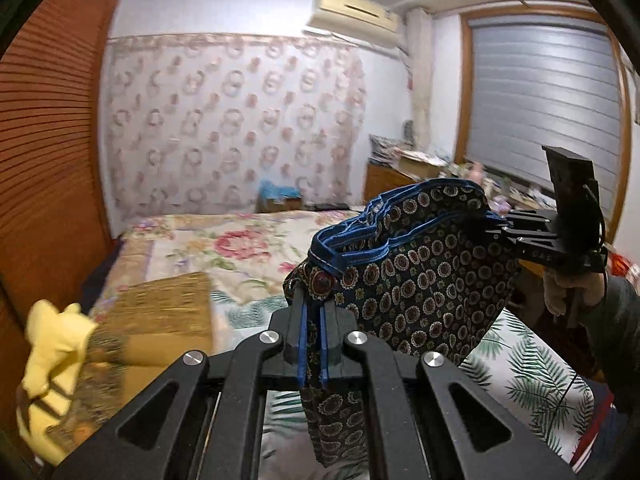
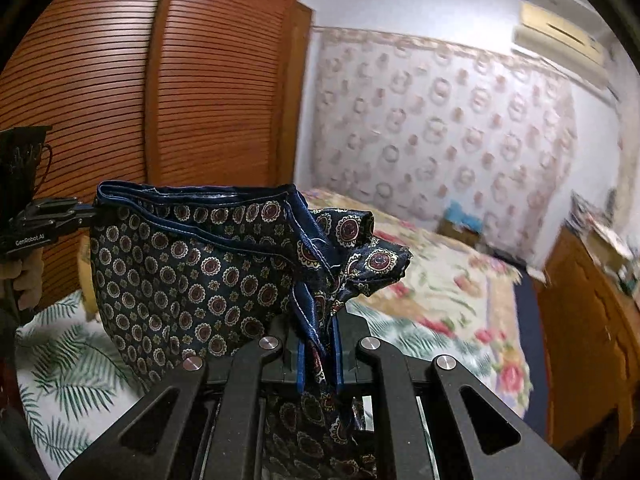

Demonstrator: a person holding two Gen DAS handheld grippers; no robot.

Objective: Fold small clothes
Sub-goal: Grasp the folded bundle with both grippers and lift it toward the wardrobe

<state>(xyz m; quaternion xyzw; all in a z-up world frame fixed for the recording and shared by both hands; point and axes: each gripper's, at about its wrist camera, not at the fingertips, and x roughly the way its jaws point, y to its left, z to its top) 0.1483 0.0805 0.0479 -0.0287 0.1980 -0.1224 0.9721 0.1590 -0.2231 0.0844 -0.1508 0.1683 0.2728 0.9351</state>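
- The left gripper [image 1: 313, 320] has its fingers pinching one corner of the dark patterned garment [image 1: 416, 264].
- The right gripper [image 2: 319, 344] pinches the opposite corner, its fingers closed on bunched fabric.
- The garment hangs stretched between both grippers, its blue-trimmed edge uppermost, above the bed [image 1: 192, 240].

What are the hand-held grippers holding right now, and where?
Both grip the patterned shorts at the blue-trimmed waistband: left hand-held gripper on one end, right hand-held gripper on the other.
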